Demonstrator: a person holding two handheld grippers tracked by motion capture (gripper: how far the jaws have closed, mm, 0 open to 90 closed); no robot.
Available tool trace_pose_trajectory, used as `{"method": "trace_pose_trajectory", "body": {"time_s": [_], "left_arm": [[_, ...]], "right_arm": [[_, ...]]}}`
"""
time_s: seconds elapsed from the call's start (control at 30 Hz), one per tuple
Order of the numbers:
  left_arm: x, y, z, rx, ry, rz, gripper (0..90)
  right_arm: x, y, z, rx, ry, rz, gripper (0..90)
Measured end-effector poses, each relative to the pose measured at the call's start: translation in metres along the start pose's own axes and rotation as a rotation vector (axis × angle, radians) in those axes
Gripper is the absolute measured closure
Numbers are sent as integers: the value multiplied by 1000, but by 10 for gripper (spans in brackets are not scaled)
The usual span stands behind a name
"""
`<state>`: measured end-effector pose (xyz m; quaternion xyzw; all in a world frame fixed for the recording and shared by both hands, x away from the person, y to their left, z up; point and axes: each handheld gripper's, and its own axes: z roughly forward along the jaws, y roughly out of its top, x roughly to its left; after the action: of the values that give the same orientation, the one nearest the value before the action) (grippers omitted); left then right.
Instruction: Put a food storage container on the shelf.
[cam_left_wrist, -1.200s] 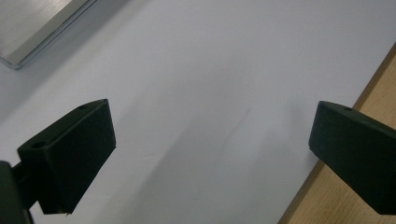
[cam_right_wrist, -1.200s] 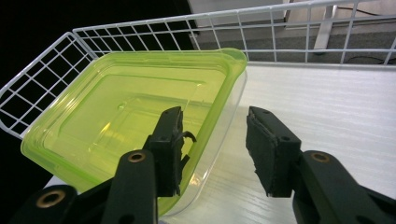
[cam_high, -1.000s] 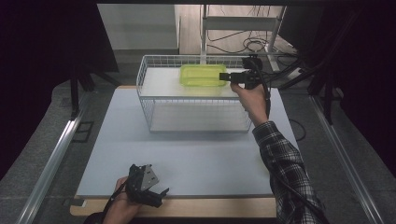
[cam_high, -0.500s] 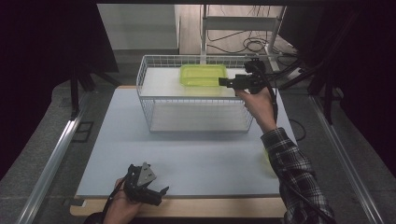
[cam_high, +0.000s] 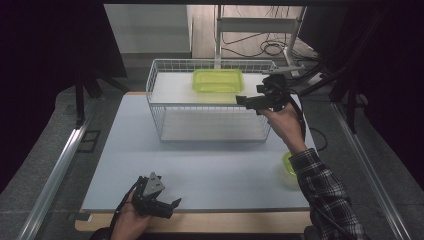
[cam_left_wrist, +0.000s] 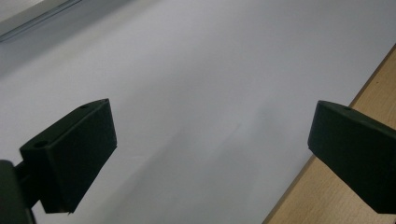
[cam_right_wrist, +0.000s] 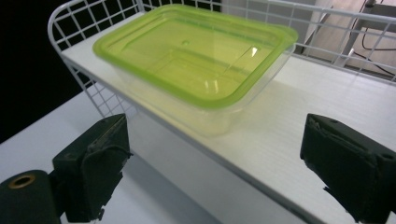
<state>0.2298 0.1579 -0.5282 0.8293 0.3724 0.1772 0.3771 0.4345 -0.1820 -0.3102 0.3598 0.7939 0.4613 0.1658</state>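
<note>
A clear container with a green lid (cam_high: 218, 80) (cam_right_wrist: 194, 60) stands on the top shelf of a white wire rack (cam_high: 165, 70) at the back of the table. My right gripper (cam_high: 242, 101) (cam_right_wrist: 215, 172) is open, held just off the rack's right front side, its jaws wide apart and aimed at the container, a short way from it. Near the table's front edge my left gripper (cam_high: 172, 206) (cam_left_wrist: 210, 158) is open over the white mat with nothing between its jaws.
A second green object (cam_high: 288, 166) lies on the mat at the right, partly hidden by the plaid sleeve (cam_high: 325, 195). The white mat (cam_high: 210, 165) covers the table, with a wooden edge (cam_high: 200, 220) along the front. Cables (cam_high: 265, 47) lie behind the rack.
My right gripper has drawn back from the container toward the front right, leaving it on the rack's top shelf. The left gripper has stayed in place.
</note>
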Motion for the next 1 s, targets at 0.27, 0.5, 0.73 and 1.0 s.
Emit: {"method": "trace_pose_trajectory", "body": {"time_s": [0.27, 0.5, 0.73, 1.0], "left_arm": [[1, 0, 0, -19, 5, 11, 9], [-1, 0, 0, -11, 19, 46, 9], [-5, 1, 1, -5, 30, 78, 11], [-6, 1, 2, 7, 36, 90, 12]], "right_arm": [[11, -17, -7, 16, 25, -71, 46], [19, -34, -14, 18, 54, -101, 43], [24, -60, -20, 13, 77, -94, 57], [29, -87, -25, 7, 78, -110, 48]]}}
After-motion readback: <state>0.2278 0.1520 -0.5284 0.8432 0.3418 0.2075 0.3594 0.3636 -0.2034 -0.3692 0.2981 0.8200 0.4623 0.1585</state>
